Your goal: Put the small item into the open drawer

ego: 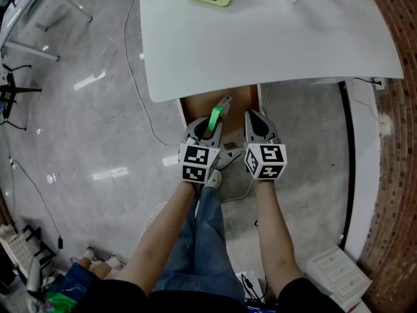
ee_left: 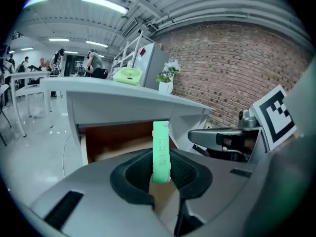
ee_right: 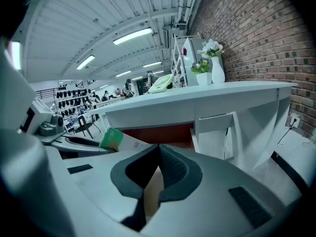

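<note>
Head view, centre: a large white rounded-corner table top (ego: 273,38) fills the upper half of the frame above a glossy grey floor (ego: 85,109). Beneath the table's near edge, an open drawer with a brown wooden interior (ego: 244,100) projects toward the person. Below it, side by side at mid-frame, sit the left gripper (ego: 212,126) and the right gripper (ego: 258,125), each grey with a black-and-white marker cube.

The left gripper is clamped on the task's thing, a slim flat green plastic bar (ee_left: 161,152). The bar stands nearly upright between the dark ribbed pads, gripped by its lower end, with most of its length beyond the jaw tips. In the head view it lies over the drawer's near part, though whether it has fully passed the front edge is probably not decidable from this angle. The right gripper's jaws are closed together on nothing.

Hazards from here:
- The grip is low on the bar, so a knock could pivot it or slide it out.
- The tall free end could strike the table's overhanging edge on entry.
- An early release would drop the bar to the floor in front of the drawer.
- The close-set right gripper could nudge the left.
</note>
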Demonstrator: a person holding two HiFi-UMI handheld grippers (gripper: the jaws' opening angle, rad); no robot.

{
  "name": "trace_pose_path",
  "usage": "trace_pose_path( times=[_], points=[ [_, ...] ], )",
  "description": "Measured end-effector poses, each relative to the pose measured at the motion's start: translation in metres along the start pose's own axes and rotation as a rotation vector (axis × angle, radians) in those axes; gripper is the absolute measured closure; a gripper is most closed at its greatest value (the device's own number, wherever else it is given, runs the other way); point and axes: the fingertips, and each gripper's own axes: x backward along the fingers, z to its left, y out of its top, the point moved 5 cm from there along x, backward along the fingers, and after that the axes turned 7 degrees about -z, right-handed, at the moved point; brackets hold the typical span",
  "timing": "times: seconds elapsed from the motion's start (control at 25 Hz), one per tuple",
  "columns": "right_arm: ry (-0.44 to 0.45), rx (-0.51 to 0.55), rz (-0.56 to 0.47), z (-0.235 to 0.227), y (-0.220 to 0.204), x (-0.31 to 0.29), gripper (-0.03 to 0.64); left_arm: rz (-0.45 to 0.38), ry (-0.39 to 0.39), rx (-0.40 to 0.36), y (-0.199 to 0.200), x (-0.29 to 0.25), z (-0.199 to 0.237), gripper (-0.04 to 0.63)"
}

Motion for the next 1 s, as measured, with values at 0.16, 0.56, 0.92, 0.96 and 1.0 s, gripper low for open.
trace_pose_path(
  times=[0.16, 0.56, 0.92, 0.96, 1.0],
  points=[
    [0.002, -0.004, 0.038, -0.012, -0.02, -0.028, 0.615, 0.032, 0.017, 0.057, -0.024, -0.036, 0.016, 0.508],
    [-0.006, -0.01, 0.084, -0.02, -0.052, -0.054, 0.615, 0.207, 0.014, 0.194, -0.077, -0.089, 0.032, 0.506],
    [-0.015, 0.017, 0.086, -0.027, -0.053, -0.052, 0.615, 0.323, -0.024, 0.219, -0.101, -0.105, 0.028, 0.503],
    [-0.018, 0.016, 0.086, -0.028, -0.052, -0.051, 0.615, 0.339, -0.021, 0.202, -0.102, -0.106, 0.028, 0.503],
    [-0.019, 0.016, 0.087, -0.029, -0.052, -0.051, 0.615, 0.353, -0.017, 0.18, -0.104, -0.106, 0.028, 0.502]
  ],
)
